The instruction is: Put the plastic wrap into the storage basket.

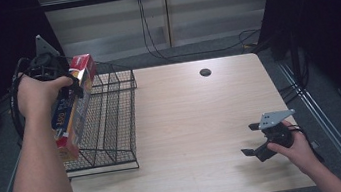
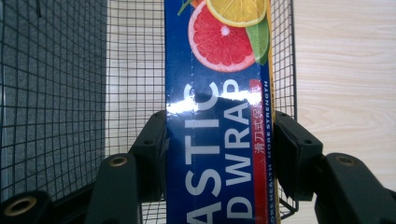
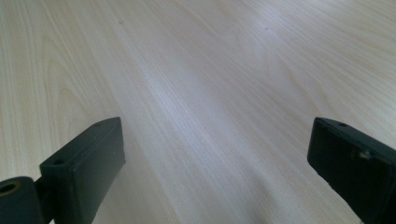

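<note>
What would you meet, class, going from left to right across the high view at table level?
Left hand-held gripper clamped on the plastic wrap box → black wire basket → dark round hole in the table top → right hand-held gripper, jaws apart over the bare wooden table.

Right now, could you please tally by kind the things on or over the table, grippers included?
Grippers: 2, the left gripper and the right gripper
Plastic wrap box: 1
Wire basket: 1
Total: 4
</note>
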Motion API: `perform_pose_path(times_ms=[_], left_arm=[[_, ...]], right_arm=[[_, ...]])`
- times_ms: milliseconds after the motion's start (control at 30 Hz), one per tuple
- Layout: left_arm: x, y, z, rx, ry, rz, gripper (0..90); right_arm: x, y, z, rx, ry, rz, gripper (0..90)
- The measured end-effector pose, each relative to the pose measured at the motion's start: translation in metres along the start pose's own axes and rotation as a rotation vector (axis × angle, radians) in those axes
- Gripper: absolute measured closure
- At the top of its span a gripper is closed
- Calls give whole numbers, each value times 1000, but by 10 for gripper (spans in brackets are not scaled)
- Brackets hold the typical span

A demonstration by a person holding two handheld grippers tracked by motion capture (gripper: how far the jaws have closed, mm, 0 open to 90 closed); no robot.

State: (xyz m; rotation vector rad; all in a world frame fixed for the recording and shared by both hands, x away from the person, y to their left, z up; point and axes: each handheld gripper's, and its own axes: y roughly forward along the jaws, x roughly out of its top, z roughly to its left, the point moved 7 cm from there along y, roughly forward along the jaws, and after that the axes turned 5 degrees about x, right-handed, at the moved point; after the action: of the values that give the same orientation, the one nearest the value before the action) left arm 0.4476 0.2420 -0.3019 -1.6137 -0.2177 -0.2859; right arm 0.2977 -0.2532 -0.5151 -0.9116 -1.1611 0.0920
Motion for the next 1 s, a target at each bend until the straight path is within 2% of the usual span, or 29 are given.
perform_pose_path(times_ms=[67,100,133,200,233,333,367,467,500,533,567,600,633,767,867,900,1000], left_arm=[[0,2,3,12,-19,0,452],[-1,3,5,20,-6,1,452],[-1,4,5,13,-25,-1,452],[-1,5,7,21,-24,-6,451],[-2,6,8,14,-46,-5,451],[-2,8,13,36,-41,-1,451],[-2,8,13,32,-59,-2,452],[-3,10,15,32,-65,-1,451],[-3,11,17,38,-54,-1,451],[-3,11,18,48,-57,1,451],[-4,13,17,34,-67,2,451],[-4,13,19,43,-63,2,451],[-4,14,19,39,-77,1,450],[-5,17,23,49,-67,8,449],[-5,21,22,44,-94,7,449],[-5,21,24,51,-79,13,449],[-5,25,26,61,-84,10,448]], right_arm=[[0,0,0,-2,-1,0,37],[0,0,0,-2,-1,0,37],[0,0,0,-1,0,1,37],[0,0,0,2,1,2,37],[0,0,0,2,1,2,37],[0,0,-1,-4,-2,2,37],[0,0,-1,-5,-1,2,37],[-1,0,-1,-4,-3,4,37],[-1,1,-1,-3,-3,4,37],[-1,1,-1,-2,-3,4,37],[-1,1,-1,-1,-2,4,37],[-1,1,0,-2,-3,4,37],[-1,1,0,0,-3,4,37],[-1,1,0,4,-1,6,37],[-1,1,0,5,-3,7,37],[-1,2,0,5,-3,8,37],[-1,1,0,3,-2,6,37]])
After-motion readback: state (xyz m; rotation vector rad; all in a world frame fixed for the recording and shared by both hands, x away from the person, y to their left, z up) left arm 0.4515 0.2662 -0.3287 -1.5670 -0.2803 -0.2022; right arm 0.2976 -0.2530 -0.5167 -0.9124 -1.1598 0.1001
